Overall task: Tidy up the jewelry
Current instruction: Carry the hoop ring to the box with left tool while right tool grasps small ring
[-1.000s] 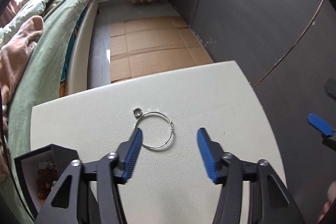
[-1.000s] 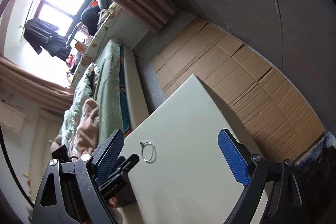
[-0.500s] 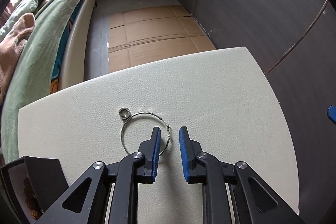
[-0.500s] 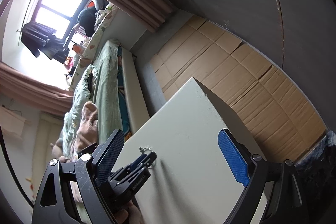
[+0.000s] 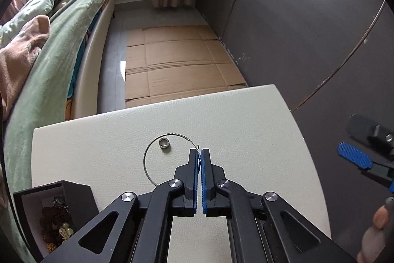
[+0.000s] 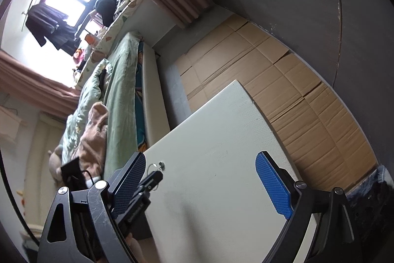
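A thin silver hoop (image 5: 147, 159) lies on the white table (image 5: 246, 130), with a small silver ring (image 5: 164, 142) inside its loop. My left gripper (image 5: 199, 154) is shut on the hoop's right side near its clasp. It also shows in the right wrist view (image 6: 154, 179), with the ring (image 6: 161, 165) just past its tip. My right gripper (image 6: 199, 179) is open and empty above the table's right part; one blue pad (image 5: 354, 159) shows at the right edge of the left wrist view.
An open black jewelry box (image 5: 53, 216) holding several pieces stands at the table's near left corner. A bed with green bedding (image 5: 56, 61) runs along the left. Cardboard sheets (image 5: 177, 61) cover the floor beyond the table, and a dark wall (image 5: 307, 28) is on the right.
My left gripper has gone from wide open to shut, closing on the hoop's right side. The hoop has shifted so the small ring now lies inside it. The right gripper stays open.
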The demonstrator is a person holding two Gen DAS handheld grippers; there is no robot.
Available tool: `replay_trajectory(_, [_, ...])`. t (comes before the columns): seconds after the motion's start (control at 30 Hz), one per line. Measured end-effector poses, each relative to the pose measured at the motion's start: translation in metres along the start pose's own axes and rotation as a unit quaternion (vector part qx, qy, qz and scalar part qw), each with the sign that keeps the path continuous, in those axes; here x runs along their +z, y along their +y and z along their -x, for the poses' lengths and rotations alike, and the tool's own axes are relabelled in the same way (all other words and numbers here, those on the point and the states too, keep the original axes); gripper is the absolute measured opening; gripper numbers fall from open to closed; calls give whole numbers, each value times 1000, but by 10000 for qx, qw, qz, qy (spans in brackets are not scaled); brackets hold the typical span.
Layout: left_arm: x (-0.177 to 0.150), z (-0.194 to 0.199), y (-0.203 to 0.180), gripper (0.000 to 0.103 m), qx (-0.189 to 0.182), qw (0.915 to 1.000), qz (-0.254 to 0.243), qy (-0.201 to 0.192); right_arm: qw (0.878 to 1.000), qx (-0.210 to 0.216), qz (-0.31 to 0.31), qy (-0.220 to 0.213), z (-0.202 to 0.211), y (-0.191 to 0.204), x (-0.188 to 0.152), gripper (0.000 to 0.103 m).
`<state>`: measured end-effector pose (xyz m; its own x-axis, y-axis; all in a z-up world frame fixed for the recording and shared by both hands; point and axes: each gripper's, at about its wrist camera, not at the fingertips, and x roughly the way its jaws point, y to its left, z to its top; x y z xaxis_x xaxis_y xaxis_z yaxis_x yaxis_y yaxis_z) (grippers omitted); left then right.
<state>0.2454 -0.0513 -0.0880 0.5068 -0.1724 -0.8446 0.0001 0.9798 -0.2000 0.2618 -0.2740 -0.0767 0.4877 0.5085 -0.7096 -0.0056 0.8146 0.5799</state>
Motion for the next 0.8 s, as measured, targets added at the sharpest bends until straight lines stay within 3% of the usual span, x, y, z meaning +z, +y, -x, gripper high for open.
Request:
replay_trajectory(0.1, [3,18,11,1,-183,9995,187,-167,9997,-22,208,138,-13,11,-4,87])
replay_trajectory(0.3, [7,48,41,1,-179,9971,499,-542,9975,-81,548,429,-45,33,-14,71])
replay_trajectory(0.47, [7,63,71,1,-262,9941,825,-650,9948,-137,800,613,-68,49,-21,61])
replay_trajectory(0.53, [6,70,82,1,-263,9929,904,-724,9937,-164,871,688,-78,55,-23,53])
replay_trajectory(0.67, [5,82,96,1,-295,9915,971,-816,9905,-376,1107,722,-95,71,-26,50])
replay_trajectory(0.8, [2,85,115,1,-211,9903,1088,-834,9852,-547,1414,801,-115,91,-31,41])
